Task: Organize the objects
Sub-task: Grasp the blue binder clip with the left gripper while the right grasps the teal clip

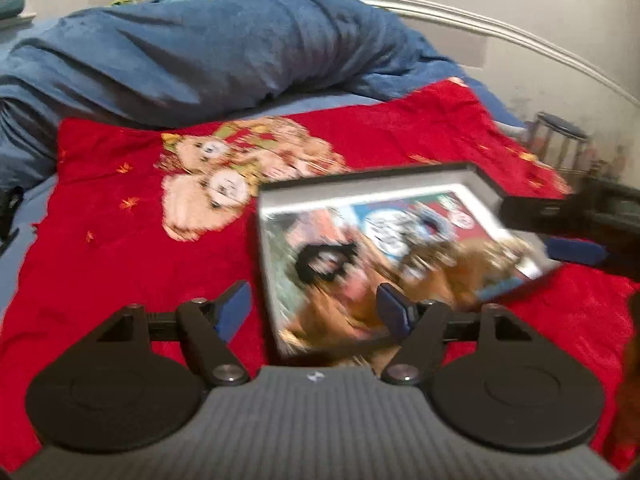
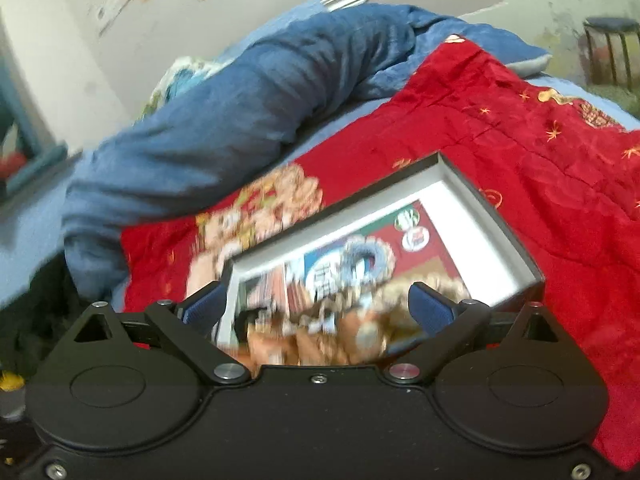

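So the box [image 1: 384, 256] was seen lying flat on the red quilt [image 1: 120, 264] on the bed, while both the left gripper [image 1: 312, 312] and right gripper [image 2: 316, 304] were held wide, nothing gripped.

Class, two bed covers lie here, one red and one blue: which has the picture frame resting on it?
The red cover, spread flat with a teddy-bear design, carries the picture frame. The blue cover lies bunched behind it, with nothing on it.

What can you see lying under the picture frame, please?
The frame lies on a red blanket with a teddy-bear print. The frame covers part of the print; whatever else is beneath is hidden.
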Demonstrator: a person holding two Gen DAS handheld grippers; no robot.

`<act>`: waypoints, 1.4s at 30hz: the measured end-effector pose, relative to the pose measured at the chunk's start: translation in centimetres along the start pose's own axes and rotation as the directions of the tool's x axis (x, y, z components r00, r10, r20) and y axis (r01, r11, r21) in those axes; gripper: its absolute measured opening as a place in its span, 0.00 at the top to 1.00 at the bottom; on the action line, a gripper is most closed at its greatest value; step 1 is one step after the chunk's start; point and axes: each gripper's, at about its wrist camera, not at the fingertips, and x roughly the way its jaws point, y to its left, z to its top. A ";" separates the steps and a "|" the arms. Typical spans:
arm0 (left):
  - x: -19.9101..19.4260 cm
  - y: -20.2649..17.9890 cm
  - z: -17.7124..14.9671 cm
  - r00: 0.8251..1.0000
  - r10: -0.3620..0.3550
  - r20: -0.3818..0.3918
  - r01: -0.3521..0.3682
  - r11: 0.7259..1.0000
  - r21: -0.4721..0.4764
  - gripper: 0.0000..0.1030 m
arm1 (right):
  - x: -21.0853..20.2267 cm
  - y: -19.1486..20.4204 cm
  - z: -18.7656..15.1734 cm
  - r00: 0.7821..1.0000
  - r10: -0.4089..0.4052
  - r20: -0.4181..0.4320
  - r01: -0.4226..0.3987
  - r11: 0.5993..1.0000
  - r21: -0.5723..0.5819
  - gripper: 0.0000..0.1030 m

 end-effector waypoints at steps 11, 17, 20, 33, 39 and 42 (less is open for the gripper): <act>2.2 -3.6 -4.0 0.994 0.021 -0.106 -0.010 0.995 0.097 0.22 | -3.2 0.9 -2.5 0.999 -0.051 0.002 0.051 0.998 -0.032 0.05; 4.7 -4.0 -4.8 0.978 0.037 -0.206 -0.017 0.995 0.099 0.29 | -1.5 -1.0 -2.2 0.996 -0.083 -0.032 0.084 0.996 0.015 0.06; 5.1 -4.3 -4.9 0.981 0.042 -0.189 -0.023 0.994 0.105 0.54 | -0.9 -1.9 -2.2 0.993 -0.107 -0.050 0.108 0.994 0.031 0.06; 3.3 -4.2 -5.0 0.975 0.144 -0.170 -0.119 0.981 0.152 0.70 | 0.5 -0.9 -3.3 0.992 -0.001 -0.127 0.008 0.999 0.051 0.18; 3.4 -2.0 -4.7 0.957 0.217 -0.194 -0.202 0.975 0.094 0.70 | 1.4 0.5 -4.5 0.989 0.018 -0.149 -0.017 1.000 0.007 0.21; 3.8 -1.4 -4.6 0.953 0.223 -0.207 -0.211 0.974 0.080 0.70 | 3.0 1.4 -5.3 0.982 0.036 -0.187 -0.040 0.999 -0.013 0.25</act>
